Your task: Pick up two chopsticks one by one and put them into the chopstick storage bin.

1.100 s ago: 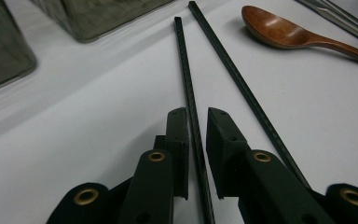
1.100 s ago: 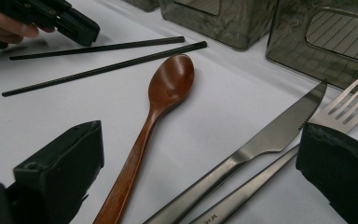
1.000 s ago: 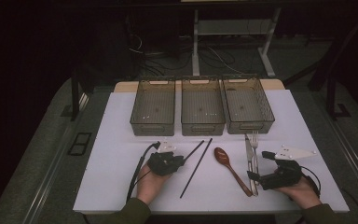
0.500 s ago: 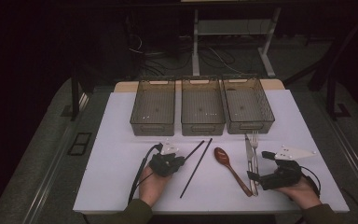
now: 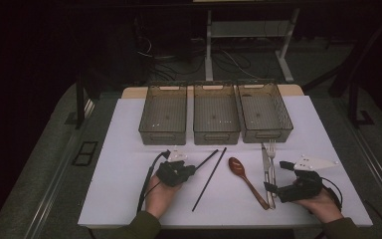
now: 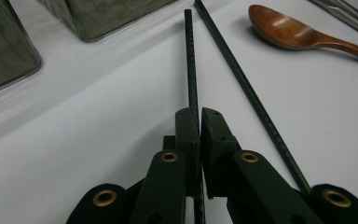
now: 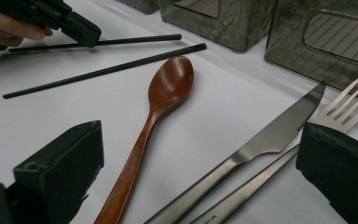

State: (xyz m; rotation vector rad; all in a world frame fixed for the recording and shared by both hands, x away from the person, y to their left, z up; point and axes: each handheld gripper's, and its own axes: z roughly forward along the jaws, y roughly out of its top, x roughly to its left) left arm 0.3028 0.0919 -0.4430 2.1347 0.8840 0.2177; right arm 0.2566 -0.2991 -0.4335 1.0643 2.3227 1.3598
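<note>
My left gripper (image 5: 191, 169) is shut on the near part of a black chopstick (image 6: 191, 70), which lies flat on the white table and points toward the bins. The pads (image 6: 186, 135) pinch it from both sides. A second black chopstick (image 5: 210, 178) lies just right of it, free. Right of that rests a brown wooden spoon (image 5: 246, 179), then a steel knife (image 5: 265, 164) and fork (image 5: 272, 159) side by side. My right gripper (image 5: 271, 189) stands open low over the table. Its jaws straddle the spoon handle (image 7: 130, 168) and the knife (image 7: 270, 135) without touching them.
Three see-through grey bins (image 5: 162, 135) (image 5: 216, 135) (image 5: 267, 133) stand in a row behind the cutlery, all looking empty. The white table (image 5: 119, 164) has bare room on its left. Dark floor and cables lie beyond the far edge.
</note>
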